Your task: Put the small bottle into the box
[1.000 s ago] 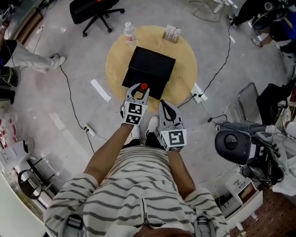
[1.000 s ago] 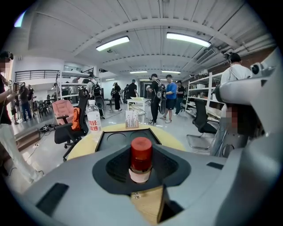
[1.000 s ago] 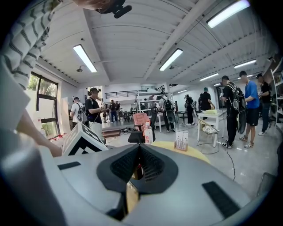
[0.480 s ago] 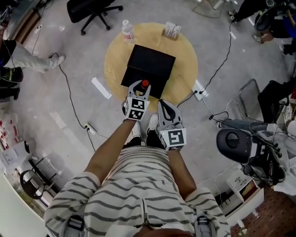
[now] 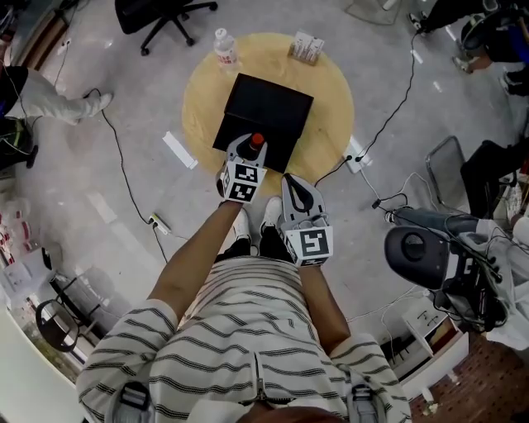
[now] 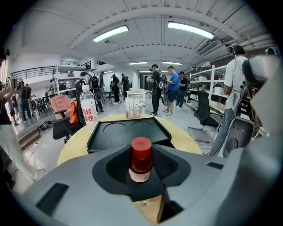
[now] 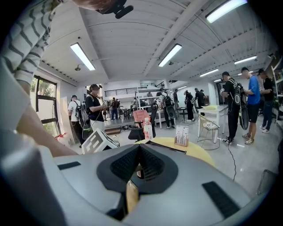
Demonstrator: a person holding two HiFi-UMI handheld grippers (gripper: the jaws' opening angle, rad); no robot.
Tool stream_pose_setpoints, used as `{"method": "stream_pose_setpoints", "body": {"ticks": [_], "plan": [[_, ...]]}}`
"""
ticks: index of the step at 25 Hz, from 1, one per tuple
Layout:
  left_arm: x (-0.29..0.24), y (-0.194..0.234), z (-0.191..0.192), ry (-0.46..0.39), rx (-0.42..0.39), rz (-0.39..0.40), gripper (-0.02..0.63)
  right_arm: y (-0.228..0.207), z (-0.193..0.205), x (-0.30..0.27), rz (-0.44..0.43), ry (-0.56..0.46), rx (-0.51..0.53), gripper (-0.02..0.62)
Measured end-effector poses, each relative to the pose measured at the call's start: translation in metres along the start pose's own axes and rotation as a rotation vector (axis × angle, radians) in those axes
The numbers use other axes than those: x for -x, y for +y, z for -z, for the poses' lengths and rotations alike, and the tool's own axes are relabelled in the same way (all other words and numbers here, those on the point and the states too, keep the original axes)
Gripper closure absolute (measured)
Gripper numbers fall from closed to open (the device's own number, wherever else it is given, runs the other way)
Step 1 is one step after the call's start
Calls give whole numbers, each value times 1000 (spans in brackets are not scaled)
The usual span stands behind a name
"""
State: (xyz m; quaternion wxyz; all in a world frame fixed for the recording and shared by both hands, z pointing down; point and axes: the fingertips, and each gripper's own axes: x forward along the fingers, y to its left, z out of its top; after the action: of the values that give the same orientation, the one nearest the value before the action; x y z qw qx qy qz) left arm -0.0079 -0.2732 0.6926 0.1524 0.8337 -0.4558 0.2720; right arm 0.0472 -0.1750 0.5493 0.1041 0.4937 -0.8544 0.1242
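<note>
The small bottle (image 5: 257,140) has a red cap and stands upright between the jaws of my left gripper (image 5: 250,150), which is shut on it. It hangs at the near edge of the black box (image 5: 264,111), which lies open on the round yellow table (image 5: 326,124). In the left gripper view the small bottle (image 6: 141,159) is centred between the jaws, with the black box (image 6: 128,131) just beyond. My right gripper (image 5: 293,186) is shut and holds nothing, short of the table by my legs. In its own view the right gripper (image 7: 139,164) has its jaws pressed together.
A clear water bottle (image 5: 223,48) and a small printed carton (image 5: 306,48) stand at the table's far edge. Cables and a power strip (image 5: 355,161) lie on the floor around the table. An office chair (image 5: 157,12) is at the far left. People stand in the background.
My left gripper has carried the small bottle a little forward, up to the box's near edge. The right gripper has hardly moved.
</note>
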Motion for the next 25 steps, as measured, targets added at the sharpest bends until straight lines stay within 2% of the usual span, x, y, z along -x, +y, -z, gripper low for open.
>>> {"method": "stream_pose_setpoints", "body": {"ticks": [25], "plan": [[-21,3,17,61,-5,2,456,-4,2,-6,-5,20,0,586]]}}
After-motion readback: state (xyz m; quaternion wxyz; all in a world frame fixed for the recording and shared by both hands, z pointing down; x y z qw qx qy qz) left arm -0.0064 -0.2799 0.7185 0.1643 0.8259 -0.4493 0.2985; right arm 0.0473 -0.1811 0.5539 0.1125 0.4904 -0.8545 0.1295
